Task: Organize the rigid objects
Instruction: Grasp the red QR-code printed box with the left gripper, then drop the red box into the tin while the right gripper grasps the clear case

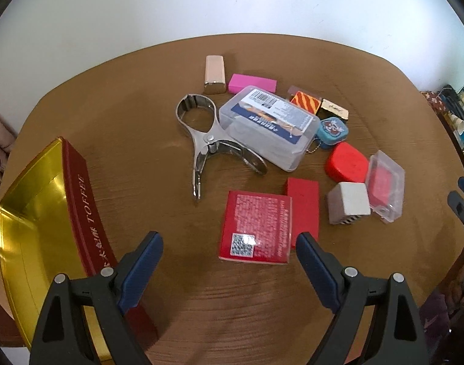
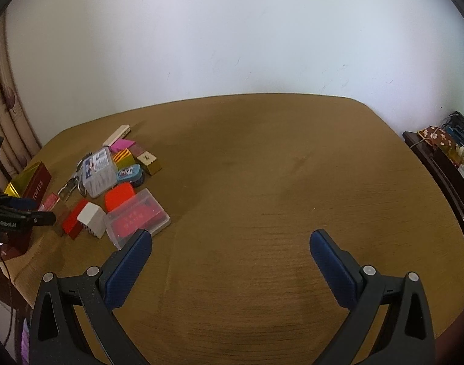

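Note:
My left gripper (image 1: 229, 248) is open and empty, just above the table, with a flat red box (image 1: 256, 226) lying between and just beyond its fingertips. Beyond lie a steel clamp (image 1: 203, 135), a clear plastic case (image 1: 268, 126), a red block (image 1: 303, 206), a white cube (image 1: 347, 202), a red lid (image 1: 346, 162) and several small boxes. An open red toffee tin (image 1: 34, 213) with a gold inside stands at the left. My right gripper (image 2: 230, 243) is open and empty over bare table, right of the pile (image 2: 110, 188).
The round brown table (image 2: 277, 182) stands against a white wall. A curtain (image 2: 6, 140) hangs at the left. A dark side shelf (image 2: 445, 164) with cups and clutter stands at the right edge. The left gripper also shows in the right wrist view (image 2: 19, 213).

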Available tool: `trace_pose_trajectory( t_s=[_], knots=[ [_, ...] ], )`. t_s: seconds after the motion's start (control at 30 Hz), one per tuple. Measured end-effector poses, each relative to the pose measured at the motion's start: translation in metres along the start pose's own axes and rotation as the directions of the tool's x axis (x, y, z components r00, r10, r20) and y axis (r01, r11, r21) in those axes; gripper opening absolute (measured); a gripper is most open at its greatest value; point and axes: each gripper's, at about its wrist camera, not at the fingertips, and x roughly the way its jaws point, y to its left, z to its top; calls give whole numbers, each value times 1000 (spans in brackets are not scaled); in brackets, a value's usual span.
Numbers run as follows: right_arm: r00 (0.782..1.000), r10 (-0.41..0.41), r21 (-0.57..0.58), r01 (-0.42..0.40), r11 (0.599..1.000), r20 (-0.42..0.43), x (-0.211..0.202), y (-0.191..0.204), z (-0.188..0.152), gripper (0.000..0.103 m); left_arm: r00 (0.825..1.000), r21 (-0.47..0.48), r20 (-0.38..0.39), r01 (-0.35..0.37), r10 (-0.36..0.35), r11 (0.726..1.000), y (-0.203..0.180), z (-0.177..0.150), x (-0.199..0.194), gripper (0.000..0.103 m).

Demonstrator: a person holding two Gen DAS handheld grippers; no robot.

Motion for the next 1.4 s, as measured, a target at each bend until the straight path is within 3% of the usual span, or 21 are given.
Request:
trace_pose_trajectory(
  t_s=[0.13,0.17,0.2,0.33,0.43,0.5,0.73,0.83,0.93,1.07,1.2,1.4],
  knots=[
    [1000,13,-5,-13,1000,-15,5,1,-4,103,1000,-3,12,-11,11,1000,1,6,11,86],
    [1000,16,-8,-16,1000,-16,5,2,-4,103,1000,-4,13,-5,5,1000,1,6,13,68],
    [1000,20,-13,-21,1000,-17,6,2,-4,103,1000,-4,-7,-7,7,1000,1,5,17,42],
    [996,81,-40,-82,996,-39,10,7,-4,103,1000,-21,-3,-9,9,1000,0,2,20,44],
    [976,190,-77,-198,977,-107,21,17,1,103,1000,-28,8,11,-11,1000,-3,-6,12,44],
    [967,219,-126,-236,964,-131,27,27,5,103,999,-37,19,26,-25,999,-6,-14,1,44],
    [950,244,-347,-299,889,-195,45,66,23,103,995,-103,57,85,-79,991,-6,-34,-47,44],
    [936,258,-380,-335,862,-239,56,73,26,103,994,-112,71,96,-89,989,-6,-41,-62,44],
    [940,219,-432,-317,844,-262,69,82,31,103,993,-122,85,96,-86,988,-5,-47,-75,44],
    [930,204,-459,-332,824,-306,81,87,31,103,991,-158,100,99,-84,983,4,-54,-92,44],
    [924,190,-496,-342,798,-332,88,97,29,103,992,-212,115,75,-51,974,31,-58,-114,44],
    [900,197,-499,-385,777,-388,104,108,29,103,992,-298,85,-65,94,952,88,-57,-122,44]
  ],
)
